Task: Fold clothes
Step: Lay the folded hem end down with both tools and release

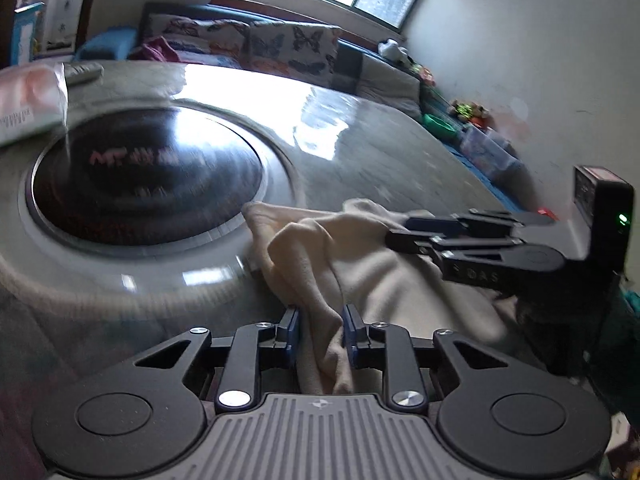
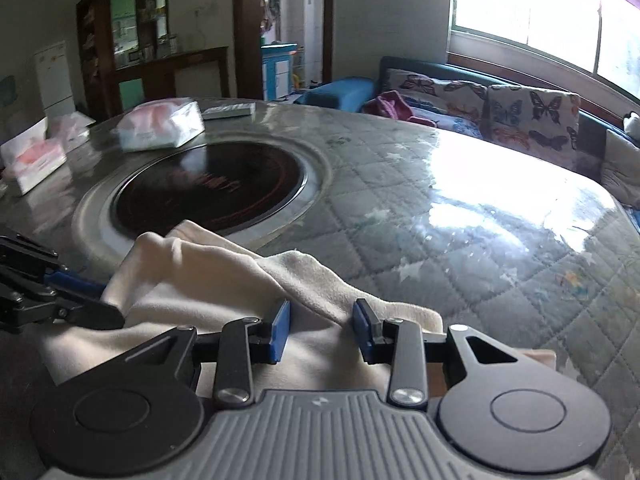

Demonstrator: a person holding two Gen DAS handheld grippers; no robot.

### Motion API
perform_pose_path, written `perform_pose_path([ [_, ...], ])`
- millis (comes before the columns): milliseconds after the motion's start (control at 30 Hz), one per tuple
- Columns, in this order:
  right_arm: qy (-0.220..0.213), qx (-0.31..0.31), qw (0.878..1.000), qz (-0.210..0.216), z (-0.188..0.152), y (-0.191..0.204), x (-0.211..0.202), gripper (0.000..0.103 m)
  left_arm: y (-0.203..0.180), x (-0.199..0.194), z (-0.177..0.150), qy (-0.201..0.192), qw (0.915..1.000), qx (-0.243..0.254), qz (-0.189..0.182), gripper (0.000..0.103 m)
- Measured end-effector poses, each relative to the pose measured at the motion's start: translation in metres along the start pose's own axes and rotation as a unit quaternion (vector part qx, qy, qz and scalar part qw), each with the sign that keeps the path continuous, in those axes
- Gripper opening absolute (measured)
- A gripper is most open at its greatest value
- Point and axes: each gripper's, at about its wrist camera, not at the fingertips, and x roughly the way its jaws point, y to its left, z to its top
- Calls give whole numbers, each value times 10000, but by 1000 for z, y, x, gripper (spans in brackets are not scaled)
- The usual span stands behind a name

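Nearest, left gripper (image 1: 320, 334) fingers stand parted astride a raised ridge of the cream garment (image 1: 384, 280); right gripper (image 2: 322, 330) likewise parted over another fold. Cloth lies crumpled on the bench (image 2: 460, 220), stretching toward the round cooktop (image 2: 208, 184) beyond.

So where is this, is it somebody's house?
Most likely yes, a family living or dining room. There is a sofa with butterfly cushions under a big window, a round table with a built-in cooktop and tissue packs, and toys along the wall.
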Motion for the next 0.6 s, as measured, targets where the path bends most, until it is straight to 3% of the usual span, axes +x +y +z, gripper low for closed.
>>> perform_pose_path([
  [100, -5, -102, 9999, 58, -10, 10, -14, 35, -12, -12, -14, 25, 9998, 210, 60, 26],
  [333, -259, 211, 9994, 121, -10, 9, -36, 35, -15, -30, -2, -405, 9946, 396, 866, 23],
  [467, -272, 93, 9994, 213, -3, 19, -41, 30, -24, -31, 10, -586, 9945, 562, 666, 23],
  [600, -207, -97, 9995, 240, 3, 30, -30, 16, -39, -13, 12, -483, 9939, 873, 461, 23],
])
